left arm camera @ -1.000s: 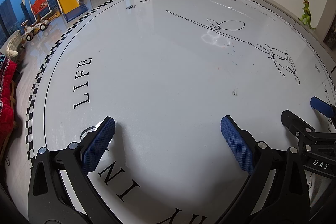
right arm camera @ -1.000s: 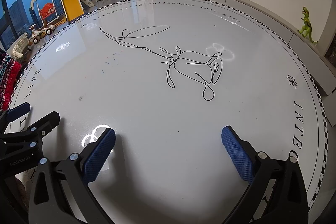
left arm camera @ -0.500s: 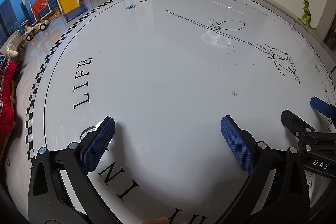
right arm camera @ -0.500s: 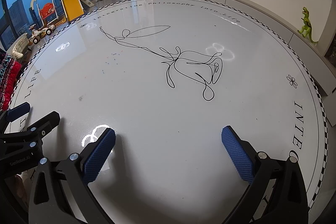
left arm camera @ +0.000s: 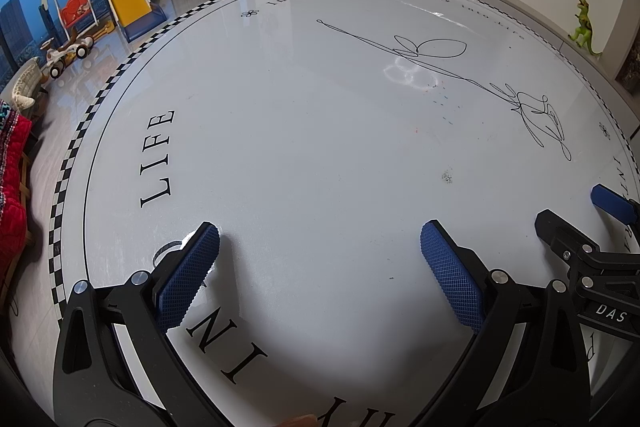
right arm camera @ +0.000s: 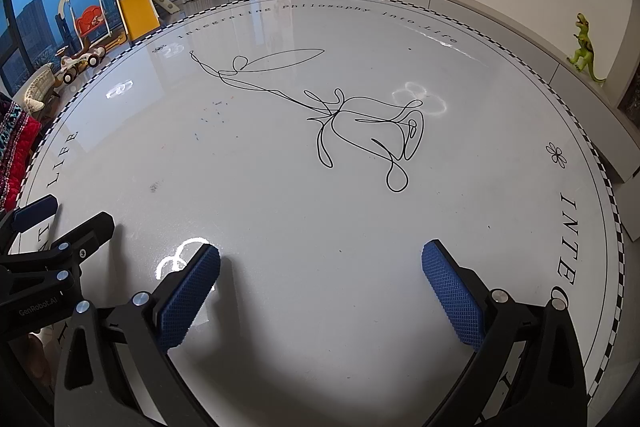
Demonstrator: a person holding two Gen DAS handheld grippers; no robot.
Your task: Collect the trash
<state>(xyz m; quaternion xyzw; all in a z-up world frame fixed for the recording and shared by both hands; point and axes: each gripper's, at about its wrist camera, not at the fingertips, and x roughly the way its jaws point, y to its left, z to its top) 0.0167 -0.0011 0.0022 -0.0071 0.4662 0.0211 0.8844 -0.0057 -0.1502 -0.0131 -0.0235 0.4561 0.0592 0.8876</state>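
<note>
Currently your left gripper (left arm camera: 320,255) hangs over the round white table (left arm camera: 304,131) with its blue pads (left arm camera: 188,277) spread wide and nothing between them. Your right gripper (right arm camera: 320,263) is likewise wide and empty, just beside the left one over the near part of the table. Each shows at the edge of the other's view. Between and ahead of the fingers you have only the glossy top with its black flower drawing (right arm camera: 360,131) and lettering. No trash can be made out on the table; small dark specks (left arm camera: 447,178) mark it. Beyond the far rim stand a toy dinosaur (right arm camera: 584,47) and a yellow slide (left arm camera: 128,1).
</note>
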